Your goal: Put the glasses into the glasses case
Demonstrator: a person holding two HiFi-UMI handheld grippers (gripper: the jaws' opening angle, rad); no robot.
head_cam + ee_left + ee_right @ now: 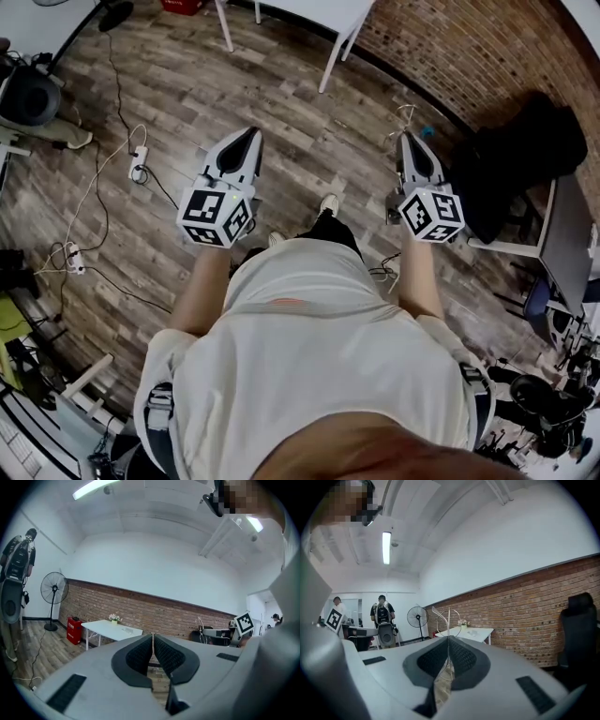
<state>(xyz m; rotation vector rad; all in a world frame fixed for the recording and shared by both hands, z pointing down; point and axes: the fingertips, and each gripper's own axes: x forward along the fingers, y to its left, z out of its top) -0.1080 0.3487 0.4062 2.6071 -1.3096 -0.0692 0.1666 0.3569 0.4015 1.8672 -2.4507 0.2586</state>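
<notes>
Gripping thin wire-rimmed glasses (pixel 449 620) in clenched right tongs (pixel 448 640), above brown wooden plank floor (pixel 187 94); clenching left tongs (pixel 153 636) on nothing; seemingly mid-carry; no glasses case in view; next: locate it, lower glasses in.

From the head, steeply down onto the wooden floor (pixel 309 122). From left gripper (pixel 246 133) and right gripper (pixel 410 138), close along jaws, level, toward shared brick wall (pixel 140 609), white bench (pixel 110 628), fan (pixel 54 588).

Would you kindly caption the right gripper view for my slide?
Right tongs pinch thin-rimmed glasses before a brick wall.
</notes>
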